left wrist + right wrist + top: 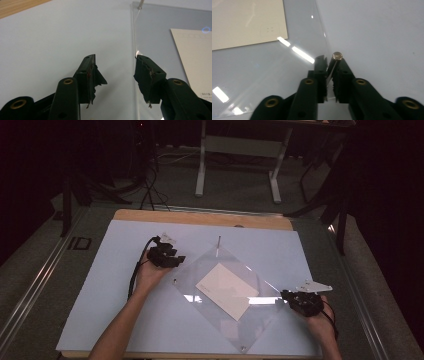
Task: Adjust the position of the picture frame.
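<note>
While the left gripper [116, 75] hovers with its jaws spread at the left edge of the clear square acrylic sheet [260, 285], the right gripper [331, 67] has its jaws pressed together on a small round-headed silver metal post [337, 56] at that sheet's right corner. Set diamond-wise on the pale blue bench [100, 290], the sheet covers a cream rectangular paper card [227, 290]. More posts stand at its other corners.

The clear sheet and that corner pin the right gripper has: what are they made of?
Clear sheet: likely acrylic or similar rigid plastic, glossy; the card shows through and lights glare off it. Corner pin: apparently polished metal, from its shiny round head, shut in the right gripper.
</note>
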Demonstrator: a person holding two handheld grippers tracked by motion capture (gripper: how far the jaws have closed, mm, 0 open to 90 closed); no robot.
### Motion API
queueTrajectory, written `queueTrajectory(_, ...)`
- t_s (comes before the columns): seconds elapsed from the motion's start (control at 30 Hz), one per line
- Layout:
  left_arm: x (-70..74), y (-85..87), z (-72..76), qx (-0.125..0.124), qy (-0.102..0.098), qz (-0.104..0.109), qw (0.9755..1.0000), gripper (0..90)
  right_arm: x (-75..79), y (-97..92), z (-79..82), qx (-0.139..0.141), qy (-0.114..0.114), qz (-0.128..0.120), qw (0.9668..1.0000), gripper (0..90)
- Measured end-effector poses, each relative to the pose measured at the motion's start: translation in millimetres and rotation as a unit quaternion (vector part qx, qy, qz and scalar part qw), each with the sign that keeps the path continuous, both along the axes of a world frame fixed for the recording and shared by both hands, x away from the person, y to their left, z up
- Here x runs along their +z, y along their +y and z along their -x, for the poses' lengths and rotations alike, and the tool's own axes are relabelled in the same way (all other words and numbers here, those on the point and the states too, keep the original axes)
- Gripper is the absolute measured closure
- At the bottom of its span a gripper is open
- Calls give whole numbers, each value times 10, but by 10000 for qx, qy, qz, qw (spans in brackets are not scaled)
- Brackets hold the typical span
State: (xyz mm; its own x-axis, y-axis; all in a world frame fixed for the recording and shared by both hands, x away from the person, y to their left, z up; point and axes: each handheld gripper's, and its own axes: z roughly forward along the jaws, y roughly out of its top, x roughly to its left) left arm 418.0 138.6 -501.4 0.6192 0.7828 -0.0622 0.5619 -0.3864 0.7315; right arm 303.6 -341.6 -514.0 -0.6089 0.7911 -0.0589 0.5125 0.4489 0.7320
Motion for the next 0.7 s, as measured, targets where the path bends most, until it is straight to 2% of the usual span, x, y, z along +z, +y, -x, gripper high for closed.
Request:
queueTrajectory(0.2, -16, -55, -33, -97, -37, -1, 9999, 516, -29, -30, -3, -20, 7, -239, 9997, 848)
queueTrajectory(0.27, -23, -70, -49, -124, -51, 63, 9999, 517, -29, -28, -1, -16, -3, -225, 9997, 849)
queueTrajectory(0.43, -40, -118, -97, -190, -63, 51, 9998, 515, -32, -31, 0, -18, -6, -240, 9997, 850)
queueTrajectory(0.7, -34, -255, -164, -318, -152, 150, 9993, 507, -34, -27, 3, -33, -26, -233, 9997, 851)
